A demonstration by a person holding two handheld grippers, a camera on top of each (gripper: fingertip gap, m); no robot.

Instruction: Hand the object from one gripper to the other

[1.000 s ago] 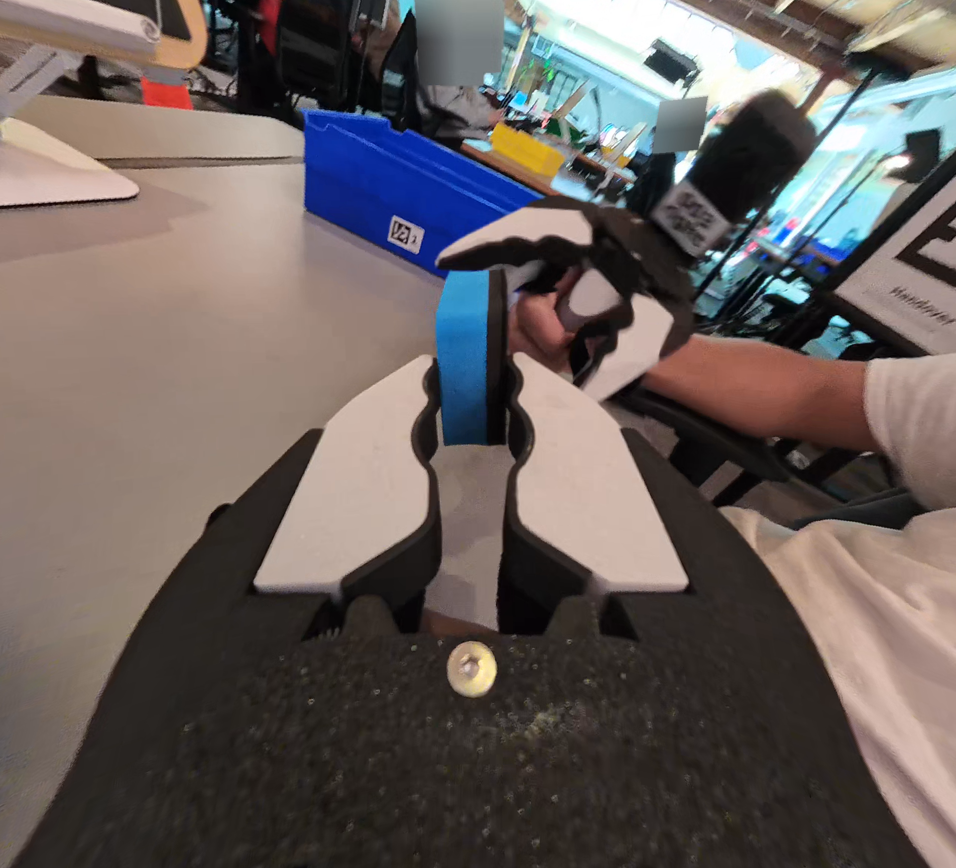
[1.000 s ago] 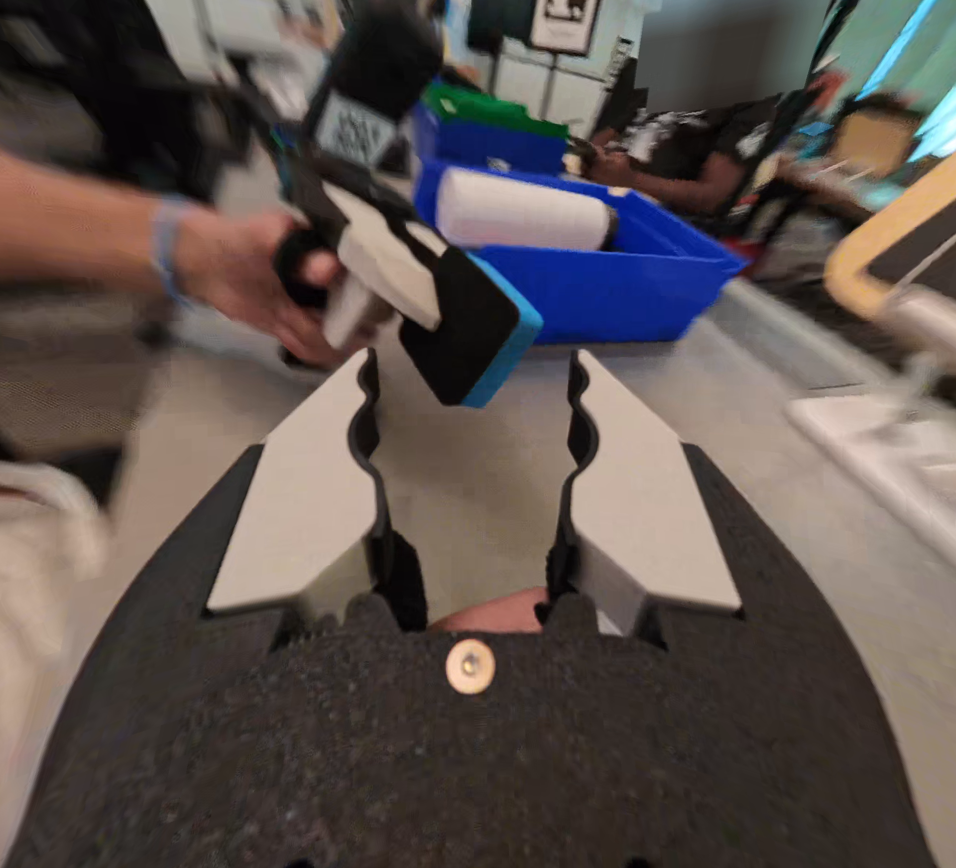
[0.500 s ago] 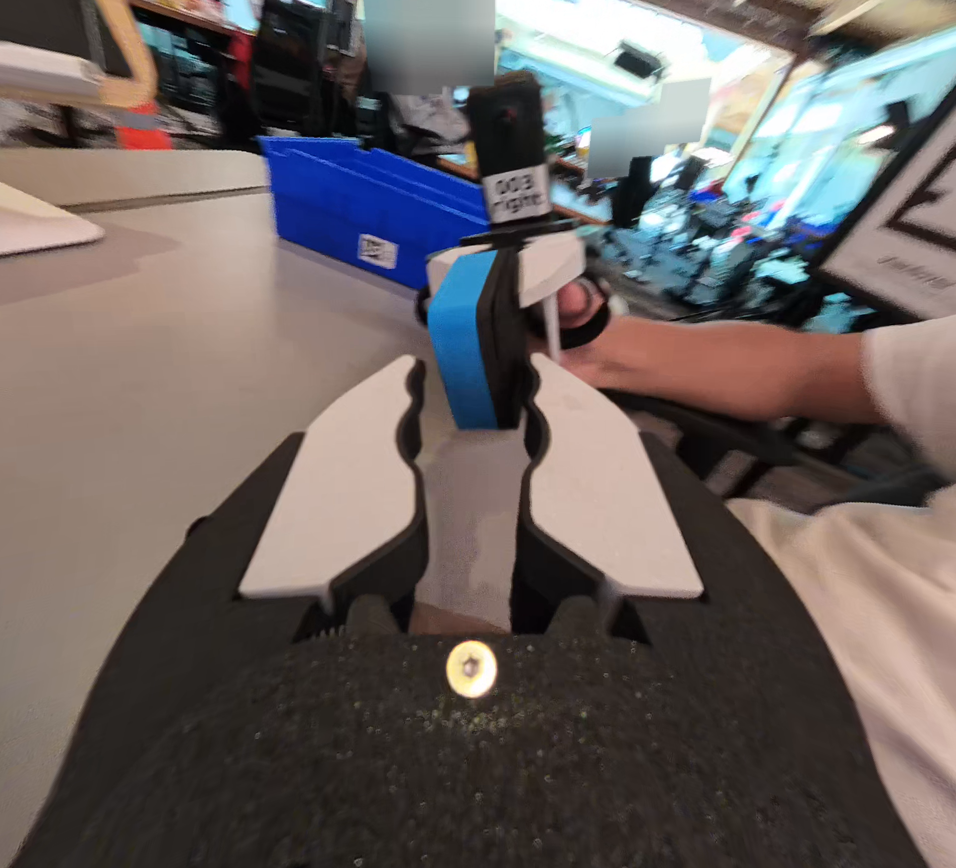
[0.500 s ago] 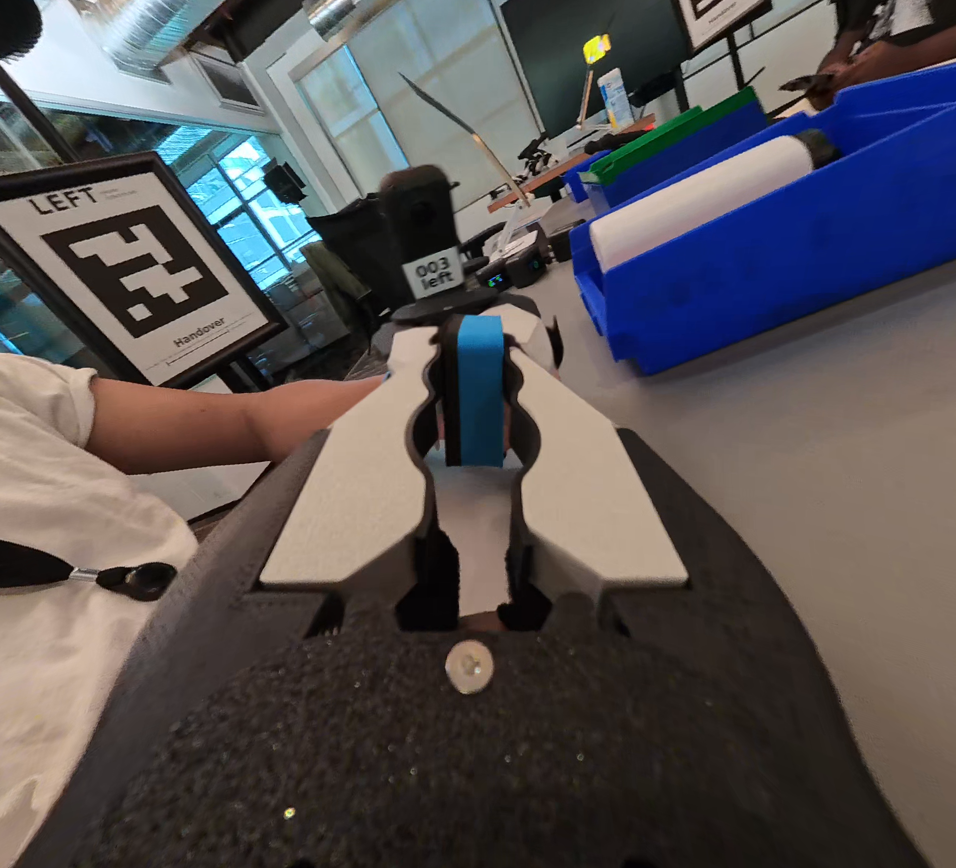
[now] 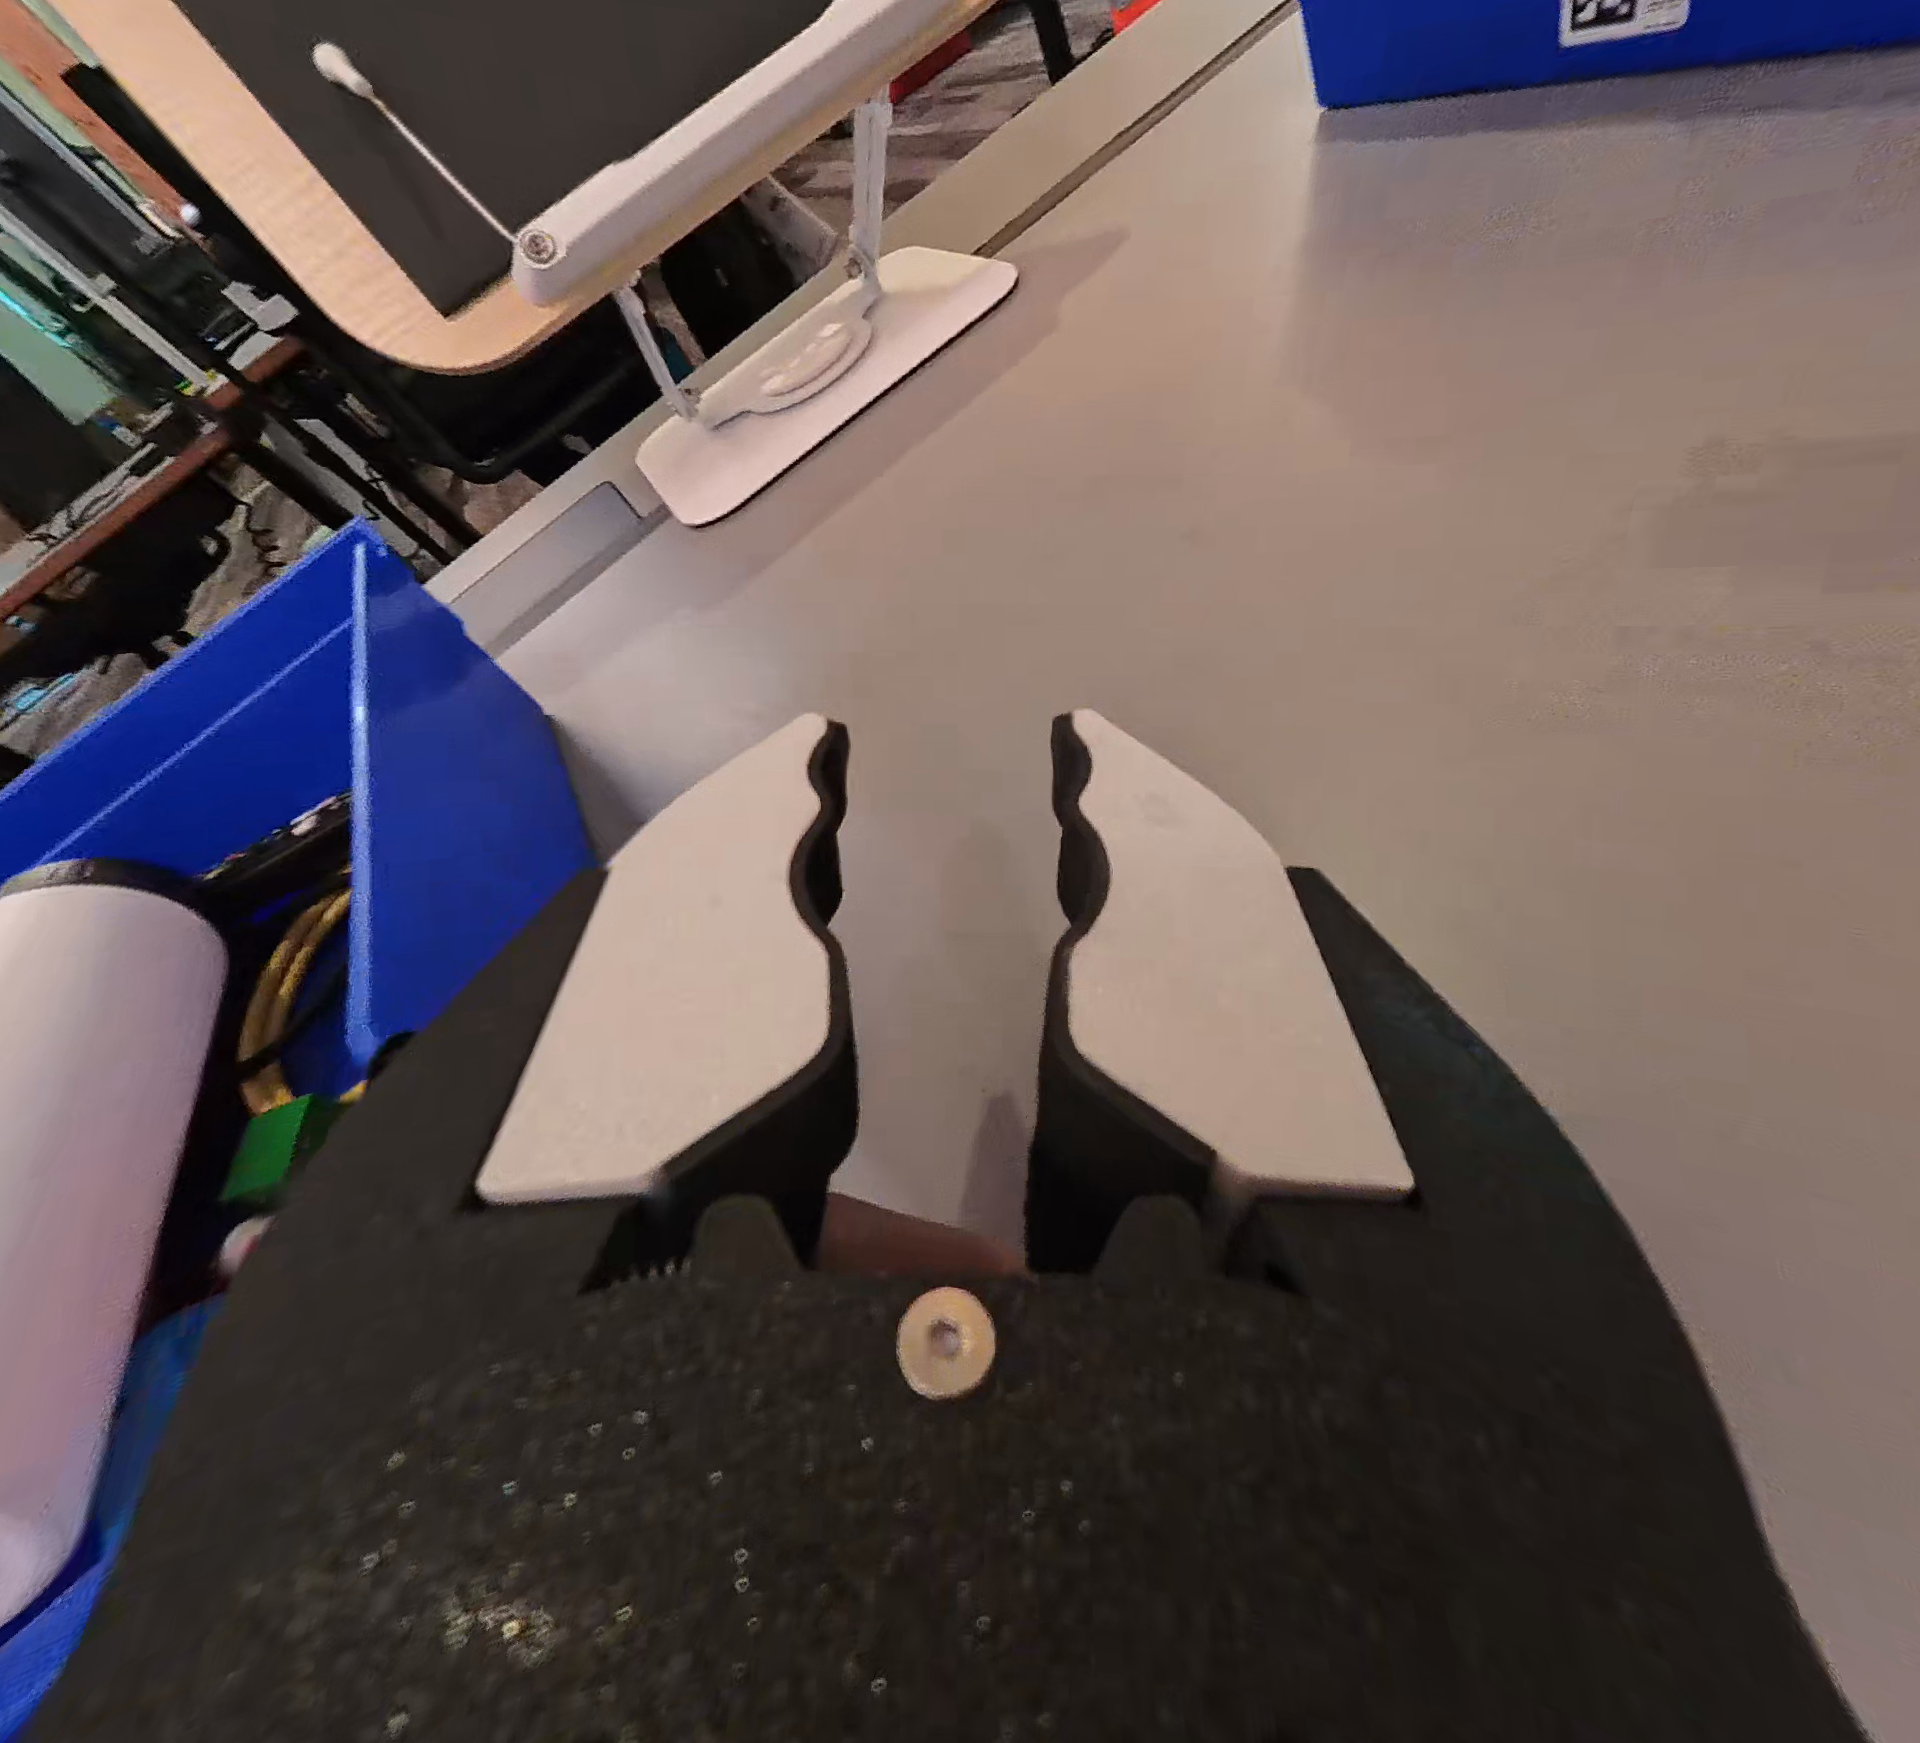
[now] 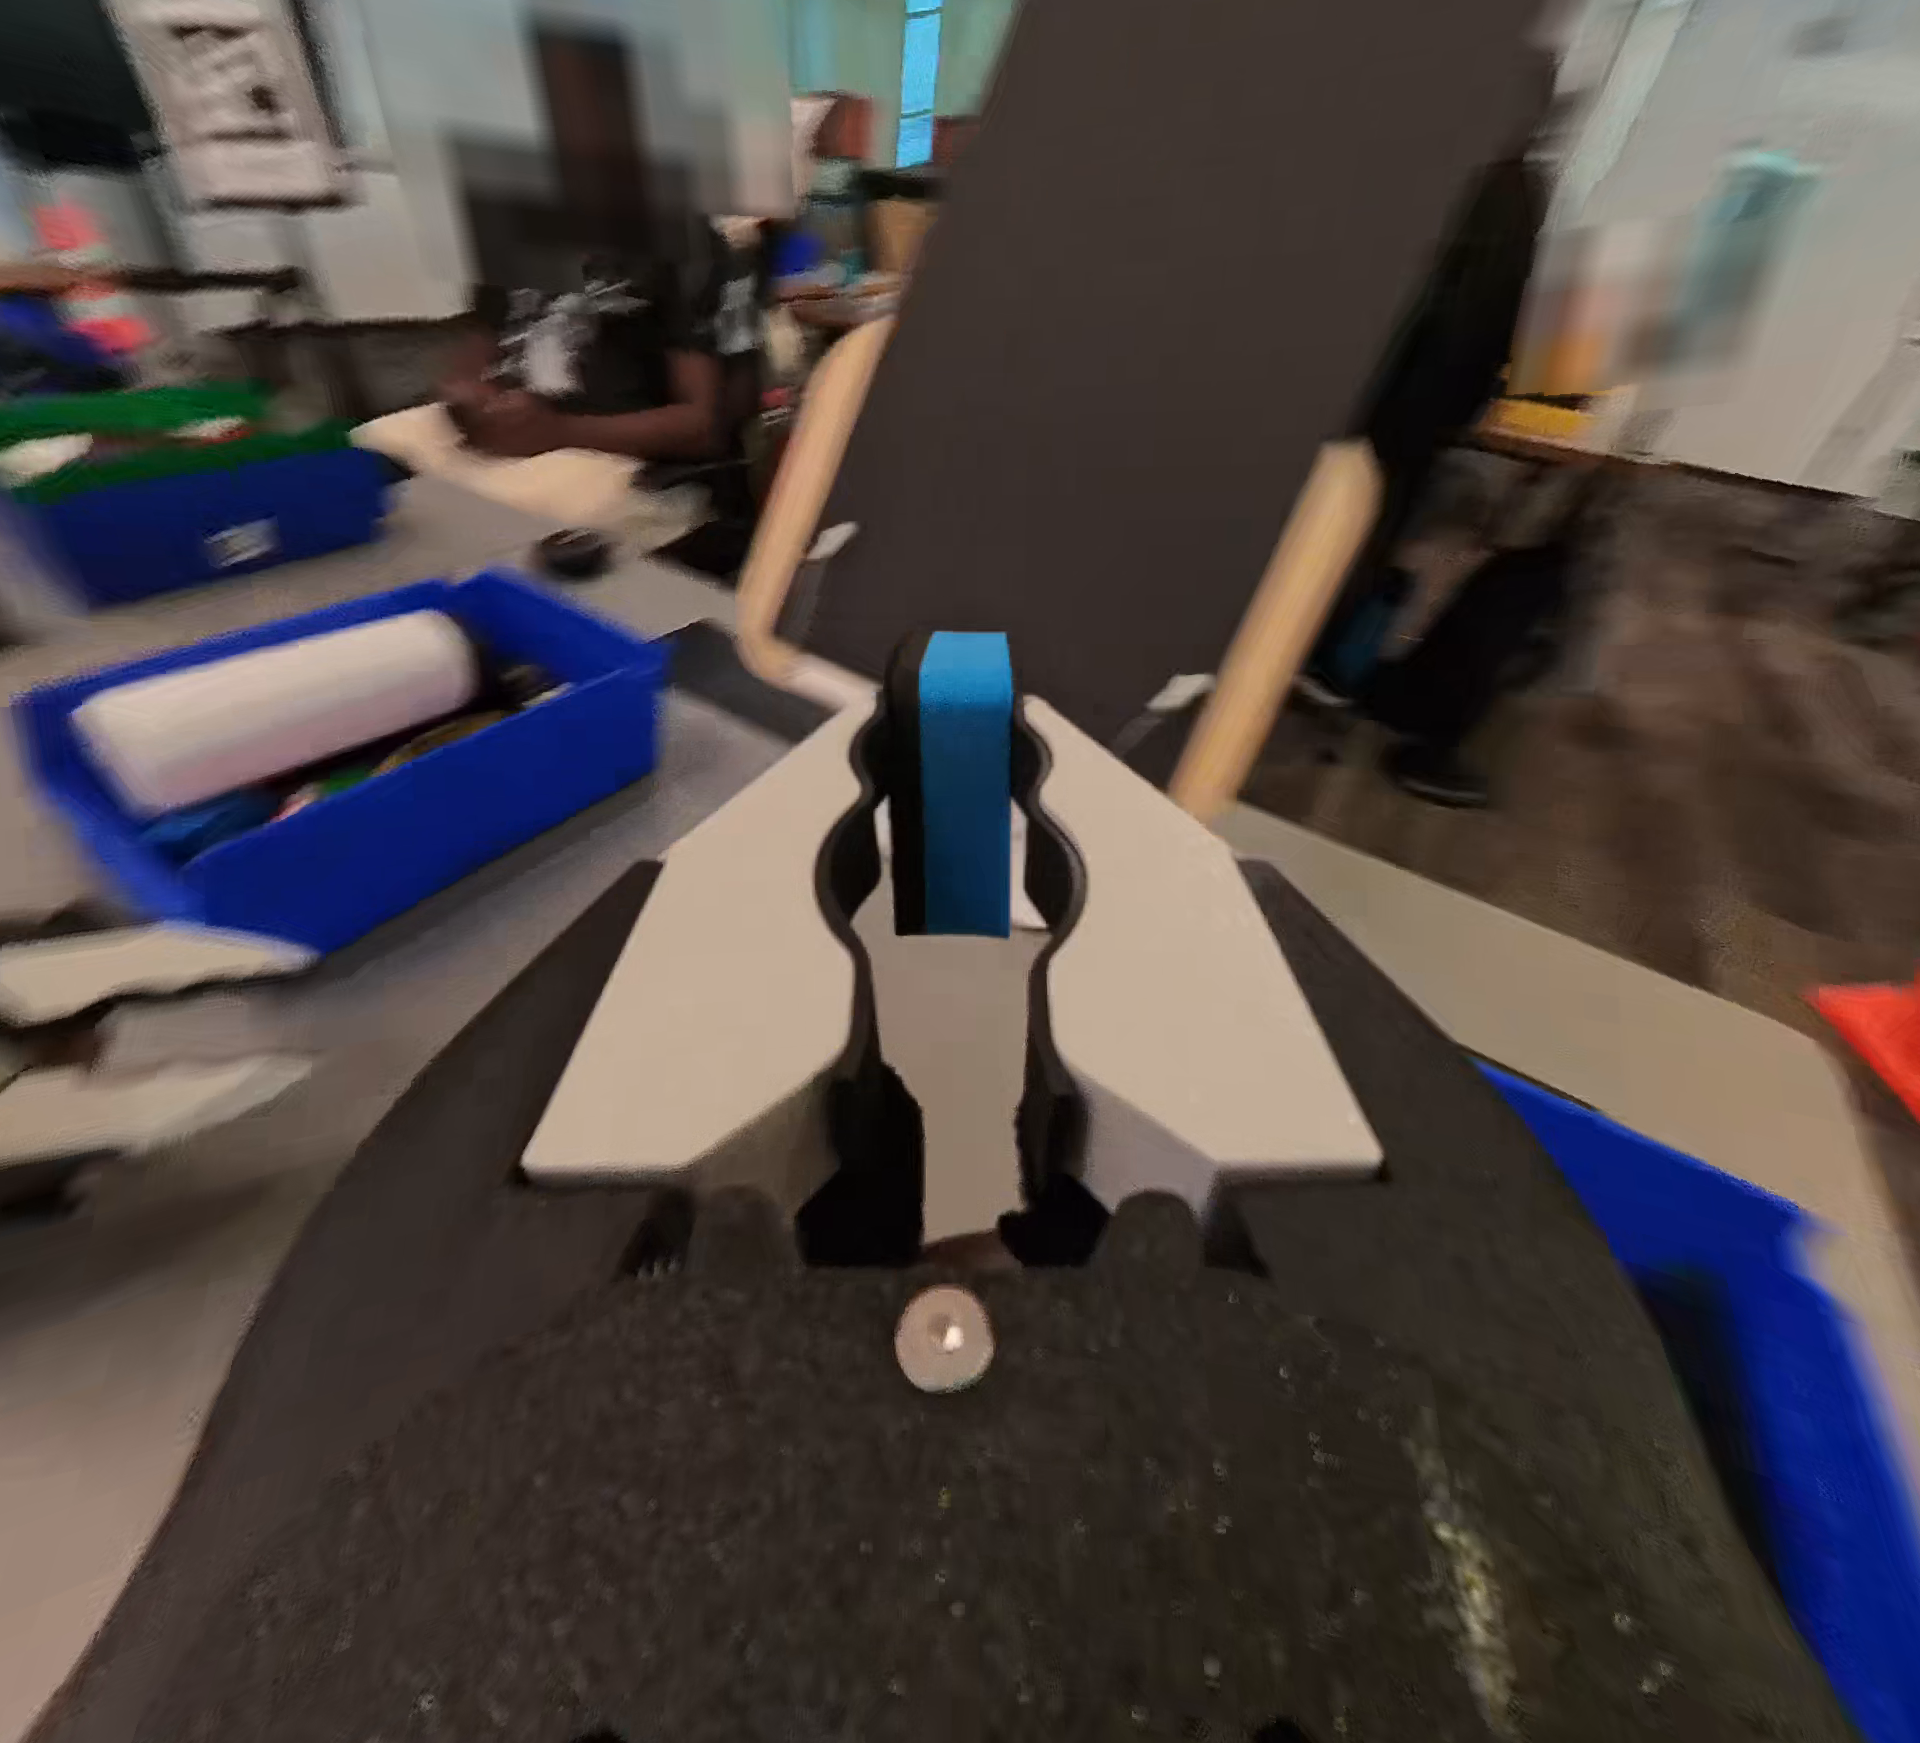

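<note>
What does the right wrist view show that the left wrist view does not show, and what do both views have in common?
Only the right wrist view shows the blue and black foam block, clamped upright between the right gripper fingers. Only the left wrist view shows the left gripper, open and empty over the grey table, and the white stand base. Both views show a blue bin holding a white roll and the wood-framed dark panel.
</note>
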